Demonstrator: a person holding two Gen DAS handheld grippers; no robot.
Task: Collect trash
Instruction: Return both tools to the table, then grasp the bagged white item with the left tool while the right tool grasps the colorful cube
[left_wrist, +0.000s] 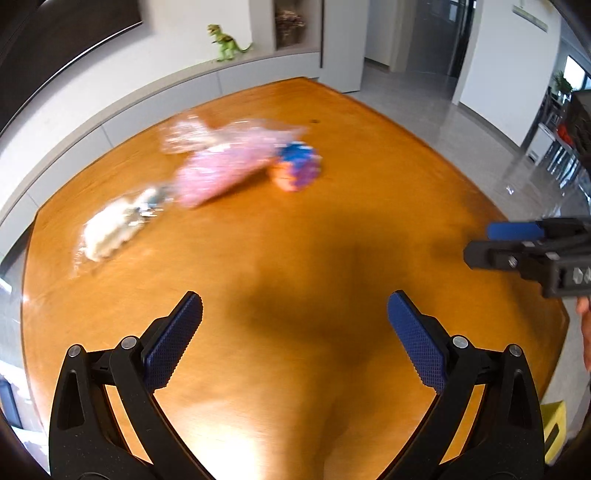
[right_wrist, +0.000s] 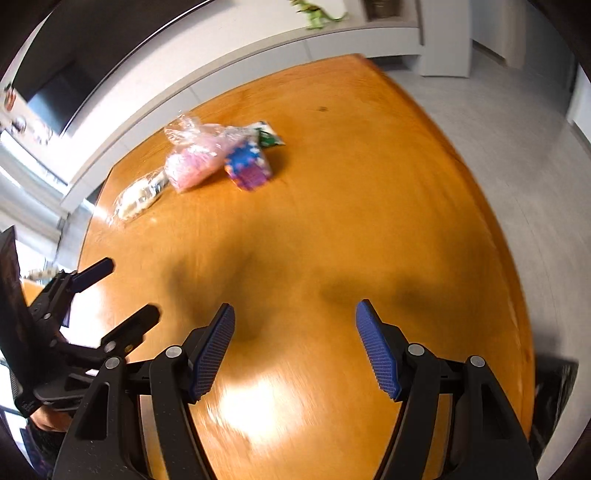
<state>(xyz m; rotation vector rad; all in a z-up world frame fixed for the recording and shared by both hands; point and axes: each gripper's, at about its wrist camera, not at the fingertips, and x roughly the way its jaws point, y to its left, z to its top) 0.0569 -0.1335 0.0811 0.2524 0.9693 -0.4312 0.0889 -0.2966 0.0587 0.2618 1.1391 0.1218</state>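
Observation:
Trash lies at the far left of the wooden table (left_wrist: 332, 229): a pink plastic bag (left_wrist: 225, 162), a crumpled blue and purple wrapper (left_wrist: 297, 166) and a clear wrapper with white contents (left_wrist: 114, 225). The right wrist view shows the same pink bag (right_wrist: 195, 158), blue and purple wrapper (right_wrist: 247, 166), clear wrapper (right_wrist: 138, 195) and a green wrapper (right_wrist: 267, 136) behind them. My left gripper (left_wrist: 294, 314) is open and empty above the near table; it also shows in the right wrist view (right_wrist: 125, 291). My right gripper (right_wrist: 295, 321) is open and empty; it also shows in the left wrist view (left_wrist: 480, 242).
A green toy dinosaur (left_wrist: 225, 42) stands on the white ledge behind the table. Grey floor (left_wrist: 461, 122) lies to the right of the table. A yellow object (left_wrist: 554, 424) sits low at the right edge.

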